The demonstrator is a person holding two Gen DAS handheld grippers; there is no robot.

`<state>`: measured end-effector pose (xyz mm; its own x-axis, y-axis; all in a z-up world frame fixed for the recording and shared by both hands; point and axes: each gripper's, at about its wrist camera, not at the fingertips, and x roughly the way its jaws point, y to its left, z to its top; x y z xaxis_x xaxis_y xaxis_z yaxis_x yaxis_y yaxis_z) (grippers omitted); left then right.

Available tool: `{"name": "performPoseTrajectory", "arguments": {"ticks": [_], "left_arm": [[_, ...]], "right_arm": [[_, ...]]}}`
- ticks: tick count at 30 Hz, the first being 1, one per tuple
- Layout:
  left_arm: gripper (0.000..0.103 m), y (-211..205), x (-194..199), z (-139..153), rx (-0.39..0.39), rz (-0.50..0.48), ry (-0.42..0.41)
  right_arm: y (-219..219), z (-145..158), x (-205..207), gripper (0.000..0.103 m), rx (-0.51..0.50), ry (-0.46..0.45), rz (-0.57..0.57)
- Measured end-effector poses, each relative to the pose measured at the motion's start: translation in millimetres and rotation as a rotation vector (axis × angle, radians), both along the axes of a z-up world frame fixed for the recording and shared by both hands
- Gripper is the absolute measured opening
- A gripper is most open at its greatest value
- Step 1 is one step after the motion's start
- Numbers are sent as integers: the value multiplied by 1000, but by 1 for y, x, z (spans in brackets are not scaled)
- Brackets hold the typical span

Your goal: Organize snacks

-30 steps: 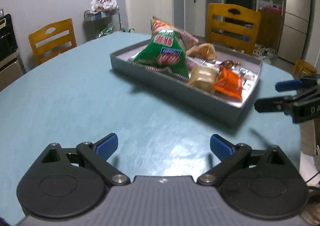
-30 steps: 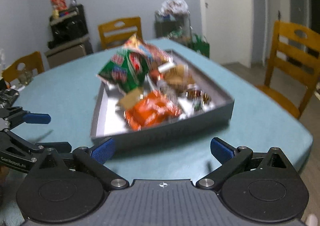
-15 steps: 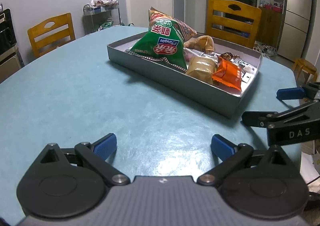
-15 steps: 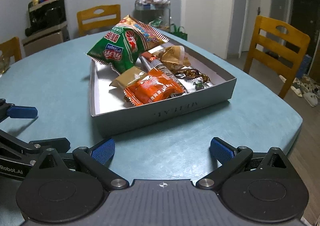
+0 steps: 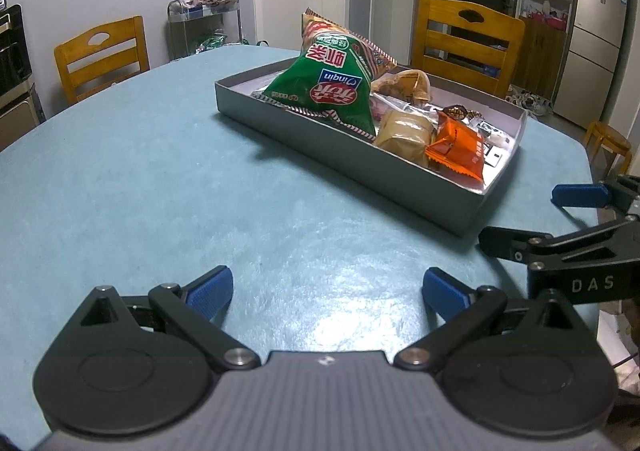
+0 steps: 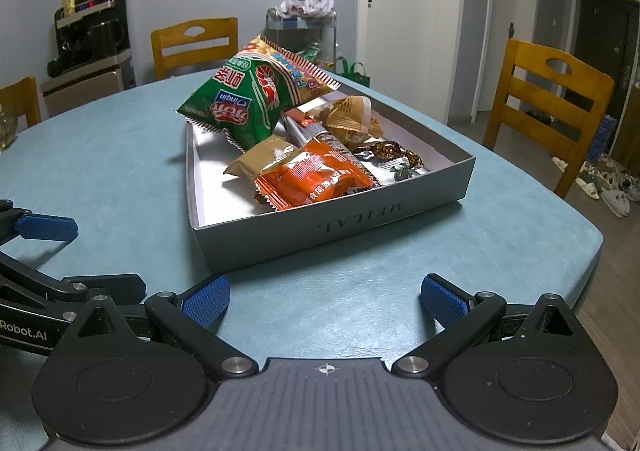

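Right wrist view: a grey box (image 6: 352, 229) sits on the teal surface (image 6: 120, 155), ahead of both claws.
Left claw (image 6: 48, 255): at the left edge, low over the surface, blue-tipped fingers spread apart, holding nothing, clear of the box.
Box, left end: a green chip bag (image 6: 244, 111) leans up on the box wall, its corner hanging out past the rim.
Behind the green bag: a red and yellow striped bag (image 6: 296, 69), propped against it.
Box, middle: a tan packet (image 6: 268, 157) lies just beside an orange packet (image 6: 316, 179), which overlaps it slightly; a dark, silver-printed wrapper shows between them and the pastry.
Box, farther back: a pastry in clear wrap (image 6: 352, 119).
Box, right end: small foil-wrapped candies (image 6: 388, 153), loose on the white floor of the box.
Box front wall: lettering printed on it, seen upside down.
Right claw (image 6: 324, 297): fingers wide open, empty, hovering over the surface just short of the near corner of the box.
Left wrist view: same box (image 5: 352, 167) from its long side, the green bag (image 5: 328, 91) at its left end and the orange packet (image 5: 458, 149) toward the right.
Right claw from here (image 5: 548, 217): at the right edge, near the box corner, not touching it.
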<state>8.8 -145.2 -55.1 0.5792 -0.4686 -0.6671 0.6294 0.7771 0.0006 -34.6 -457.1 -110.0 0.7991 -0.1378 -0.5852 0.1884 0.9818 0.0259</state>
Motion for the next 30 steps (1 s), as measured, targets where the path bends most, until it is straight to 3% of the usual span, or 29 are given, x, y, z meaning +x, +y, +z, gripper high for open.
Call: {"name": "performPoseTrajectory", "arguments": {"ticks": [30], "left_arm": [[103,0,0,0,0,0,0]], "right_arm": [[1,-1,-1,103,-5,-10,-2]]}}
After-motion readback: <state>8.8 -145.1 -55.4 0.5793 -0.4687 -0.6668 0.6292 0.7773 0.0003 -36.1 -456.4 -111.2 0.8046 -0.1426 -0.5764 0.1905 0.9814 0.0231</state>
